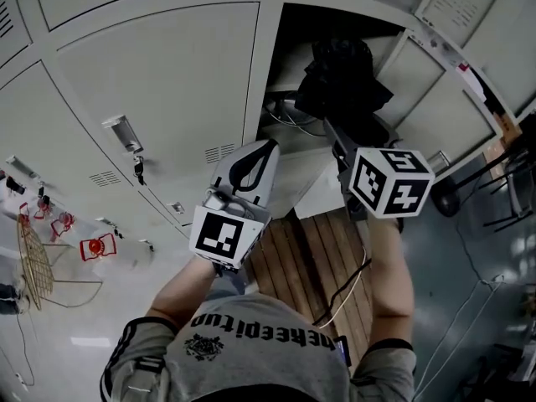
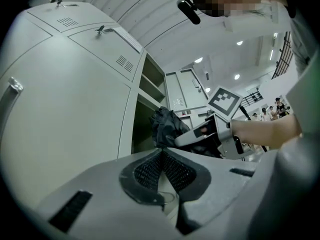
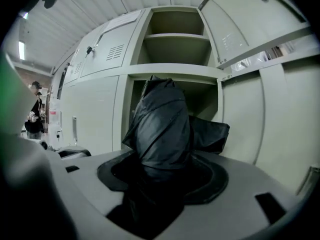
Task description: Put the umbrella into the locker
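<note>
A folded black umbrella sticks up between the jaws of my right gripper, which is shut on its lower end. In the head view the umbrella is at the mouth of the open locker, its top just inside the dark compartment. The right gripper is right below it. My left gripper hangs to the left, in front of a closed locker door, and touches nothing. Its pads meet at the tips with nothing between them. From that side the umbrella and the right gripper are in sight.
The locker's open door stands to the right, with shelves above the lower compartment. Closed locker doors fill the left, one with a key in its handle. A wooden bench with a cable lies below. People stand far off.
</note>
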Demonstrator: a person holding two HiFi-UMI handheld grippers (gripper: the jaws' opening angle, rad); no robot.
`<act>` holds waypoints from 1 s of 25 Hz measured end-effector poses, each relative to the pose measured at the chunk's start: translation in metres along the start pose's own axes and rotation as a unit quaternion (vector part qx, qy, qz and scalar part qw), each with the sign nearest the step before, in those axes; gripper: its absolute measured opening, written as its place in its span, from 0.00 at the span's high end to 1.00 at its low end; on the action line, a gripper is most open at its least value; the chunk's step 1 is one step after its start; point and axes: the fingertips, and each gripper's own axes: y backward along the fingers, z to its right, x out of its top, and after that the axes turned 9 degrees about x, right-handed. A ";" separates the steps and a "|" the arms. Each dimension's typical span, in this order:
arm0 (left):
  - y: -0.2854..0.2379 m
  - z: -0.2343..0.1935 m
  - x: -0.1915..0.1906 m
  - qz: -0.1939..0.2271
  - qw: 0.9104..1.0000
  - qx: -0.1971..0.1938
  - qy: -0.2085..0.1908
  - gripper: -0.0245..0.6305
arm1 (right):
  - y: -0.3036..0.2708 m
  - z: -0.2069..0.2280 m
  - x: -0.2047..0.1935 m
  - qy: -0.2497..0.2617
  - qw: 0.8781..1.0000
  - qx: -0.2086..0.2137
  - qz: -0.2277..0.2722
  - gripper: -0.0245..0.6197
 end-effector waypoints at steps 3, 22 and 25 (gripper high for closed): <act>-0.008 0.000 -0.002 0.002 1.000 -0.011 0.001 0.96 | -0.013 0.010 0.008 0.003 1.000 -0.002 -0.013 0.55; -0.032 -0.003 -0.019 -0.006 0.999 -0.031 0.016 0.96 | -0.093 0.063 0.013 -0.003 0.995 -0.016 -0.102 0.55; -0.035 -0.003 -0.021 -0.007 0.999 -0.033 0.015 0.96 | -0.105 0.066 0.012 -0.012 0.994 -0.013 -0.110 0.55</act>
